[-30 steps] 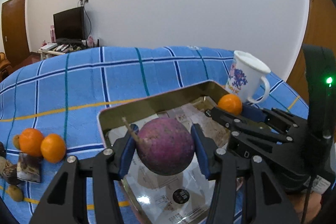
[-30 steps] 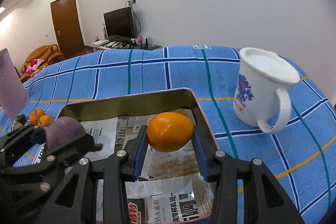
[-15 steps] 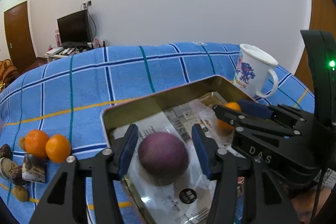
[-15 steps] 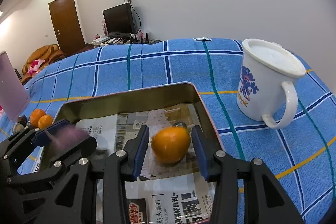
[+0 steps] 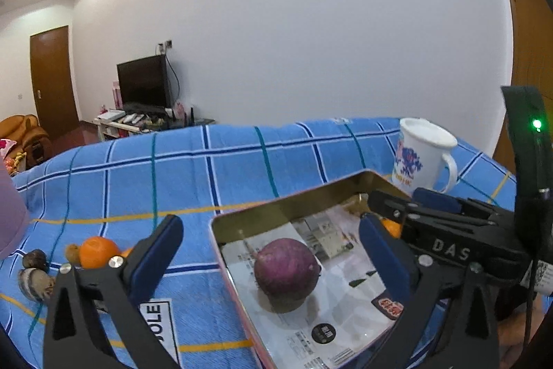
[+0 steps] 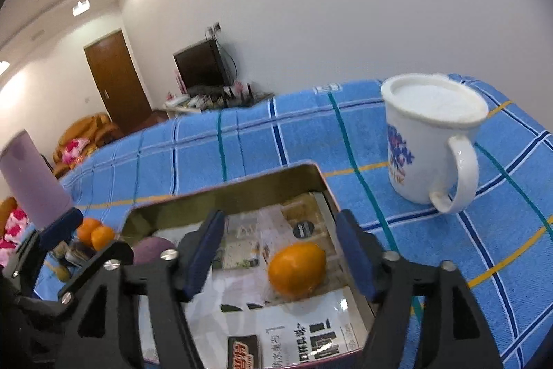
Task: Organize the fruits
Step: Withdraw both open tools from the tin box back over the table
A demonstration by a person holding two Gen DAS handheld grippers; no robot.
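Down went both: the purple fruit (image 5: 286,268) and the orange (image 6: 297,268) sat on the newspaper in the tin tray (image 5: 276,206), the left gripper (image 5: 273,261) and right gripper (image 6: 280,251) just sprung wide, empty; more oranges (image 5: 95,251) waited on the table (image 5: 242,161).

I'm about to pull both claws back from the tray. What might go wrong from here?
1. The orange lies loose on the glossy newspaper between the right claw's open pads; a bump while backing out may roll it.
2. The purple fruit sits near the tray's left wall, so the left claw may clip that edge.
3. The claws are close together and may knock each other.
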